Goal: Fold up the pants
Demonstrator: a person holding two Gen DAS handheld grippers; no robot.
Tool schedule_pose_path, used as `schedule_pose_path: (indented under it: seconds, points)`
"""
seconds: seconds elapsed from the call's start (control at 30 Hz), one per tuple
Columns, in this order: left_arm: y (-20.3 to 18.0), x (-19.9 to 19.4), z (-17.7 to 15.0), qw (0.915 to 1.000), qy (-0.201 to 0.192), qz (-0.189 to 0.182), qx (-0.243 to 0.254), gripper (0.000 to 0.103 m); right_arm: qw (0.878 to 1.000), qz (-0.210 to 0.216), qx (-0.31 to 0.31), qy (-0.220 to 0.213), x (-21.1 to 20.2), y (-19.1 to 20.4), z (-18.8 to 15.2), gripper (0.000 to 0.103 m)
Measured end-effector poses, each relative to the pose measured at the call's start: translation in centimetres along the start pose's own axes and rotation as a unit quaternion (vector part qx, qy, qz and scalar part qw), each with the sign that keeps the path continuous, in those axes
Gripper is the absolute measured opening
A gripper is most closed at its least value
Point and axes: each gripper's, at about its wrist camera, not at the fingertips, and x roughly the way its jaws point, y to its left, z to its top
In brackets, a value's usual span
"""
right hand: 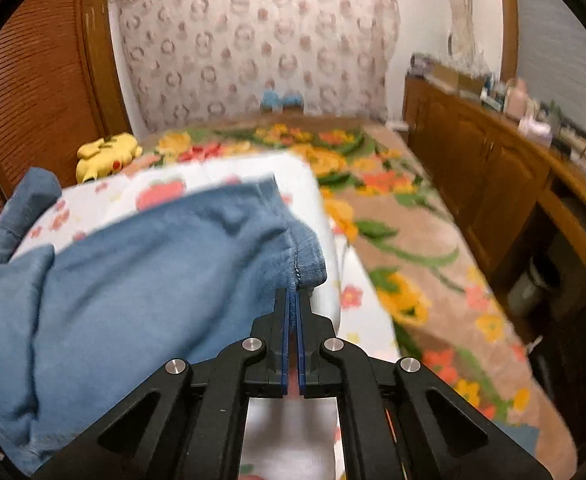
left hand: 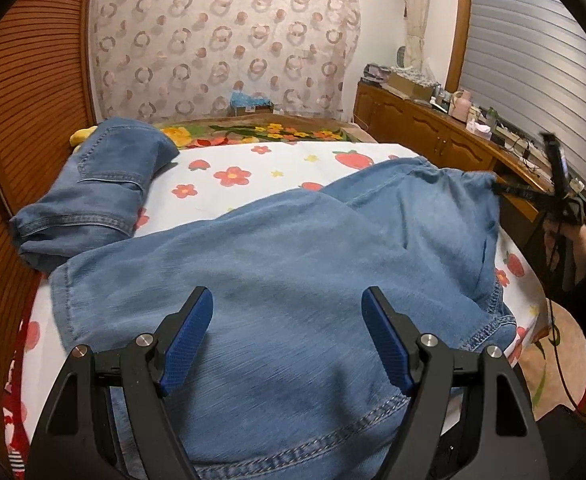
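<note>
Nearest of all, the left gripper (left hand: 287, 336) hangs over the pants (left hand: 285, 264) with its blue pads (left hand: 189, 344) spread wide apart and nothing between them, the denim lying loose beneath. Those pants sprawl across the near end of the bed (left hand: 253, 168), on a white sheet printed with flowers and strawberries, one seamed edge running along the bed's right side. At that right edge the right gripper (right hand: 292, 308) has its jaws pressed together on a bunched fold of the pants' hem (right hand: 305, 256), the cloth pinched between the pads and pulled up off the sheet; the person's hand (left hand: 573, 236) holds this tool beside the bed. Further along, near the left edge, a second pair of jeans (left hand: 89, 196) lies folded. Beyond it a yellow plush toy (right hand: 107, 156) sits by the bed's far left corner, on a flowered blanket (right hand: 393, 240). A wooden cabinet (left hand: 425, 128) lines the right wall.
</note>
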Motion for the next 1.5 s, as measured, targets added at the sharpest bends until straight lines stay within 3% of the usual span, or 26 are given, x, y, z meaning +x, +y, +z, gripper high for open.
schedule_pose_path:
  seconds: [0.17,0.3,0.47,0.6,0.7,0.73,0.77,0.83,1.07,1.17,1.5]
  points:
    - [1.6,-1.5,-0.3,0.9999,-0.006,0.01,-0.011,0.078,0.996,0.058,-0.038,-0.054,-4.8,3.9,2.6,0.002]
    - [3.5,-2.9,-0.6,0.9994,-0.007,0.027,-0.021,0.078,0.984,0.135,-0.093,-0.071,-8.0,10.7,4.3,0.002]
    - [6.0,-5.2,-0.6,0.998,-0.012,0.054,-0.03,0.078,0.95,0.257,-0.158,-0.085,-12.7,21.1,5.2,0.002]
    - [8.4,-7.6,-0.4,0.9955,-0.029,0.078,-0.045,0.078,0.909,0.356,-0.202,-0.079,-17.3,28.2,4.8,0.002]
    - [10.0,-8.6,-0.4,0.9937,-0.036,0.09,-0.057,0.078,0.896,0.378,-0.227,-0.046,-18.3,31.2,3.7,0.002]
    - [10.4,-8.8,-0.5,0.9931,-0.037,0.093,-0.06,0.078,0.894,0.38,-0.237,-0.031,-18.2,31.8,3.3,0.009]
    - [10.6,-8.8,-0.5,0.9928,-0.037,0.096,-0.061,0.078,0.893,0.378,-0.242,-0.022,-18.0,32.1,3.0,0.014]
    - [11.2,-8.9,-0.5,0.9922,-0.037,0.1,-0.064,0.078,0.898,0.365,-0.245,-0.011,-17.6,32.1,2.5,0.035]
    - [9.9,-7.0,0.0,0.9951,-0.028,0.081,-0.049,0.078,0.92,0.32,-0.225,0.002,-16.7,29.7,3.1,0.036]
    - [7.8,-5.6,0.3,0.998,-0.019,0.054,-0.027,0.077,0.929,0.302,-0.213,0.003,-16.6,29.8,2.9,0.036]
    - [0.7,-0.1,0.9,0.9988,0.03,-0.024,0.032,0.059,0.944,0.263,-0.196,0.008,-18.0,30.2,1.0,0.036]
